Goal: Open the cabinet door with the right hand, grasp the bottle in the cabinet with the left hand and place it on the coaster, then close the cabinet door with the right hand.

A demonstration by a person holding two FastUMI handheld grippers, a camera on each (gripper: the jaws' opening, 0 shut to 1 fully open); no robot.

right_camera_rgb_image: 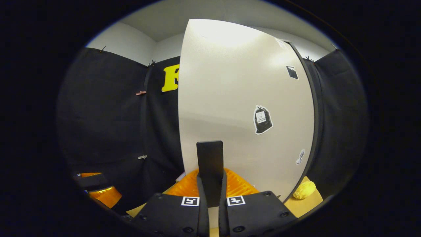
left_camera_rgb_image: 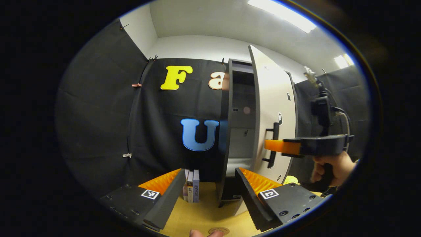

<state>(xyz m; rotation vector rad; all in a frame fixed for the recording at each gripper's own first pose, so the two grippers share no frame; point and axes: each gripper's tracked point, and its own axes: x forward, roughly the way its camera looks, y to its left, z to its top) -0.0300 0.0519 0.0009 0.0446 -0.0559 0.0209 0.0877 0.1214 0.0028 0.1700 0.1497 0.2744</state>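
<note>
The door (left_camera_rgb_image: 274, 121) of the cabinet (left_camera_rgb_image: 230, 131) stands partly open, and the right claw (right_camera_rgb_image: 210, 184) is closed on its handle (right_camera_rgb_image: 210, 164), with both fingers pressed against the dark bar; in the left gripper view this same claw (left_camera_rgb_image: 279, 146) shows at the handle, with a hand (left_camera_rgb_image: 332, 168) holding it. So step 1 of the task looks to be in progress or almost done, and the other steps are left: taking the bottle, putting it on the coaster (left_camera_rgb_image: 218, 230), closing the door. The left claw (left_camera_rgb_image: 210, 187) is open and empty, low over the desk (left_camera_rgb_image: 204, 214), in front of the cabinet gap. I cannot see the bottle; the inside of the cabinet is dim, and only a shelf and the back wall are visible, so I cannot tell where it stands. The coaster lies on the desk, near the lower edge of the left gripper view. Some books (left_camera_rgb_image: 191, 185) stand upright just left of the cabinet, and a yellow thing (right_camera_rgb_image: 304, 190) lies to its right. The gap looks still narrow for the left claw, I think.
</note>
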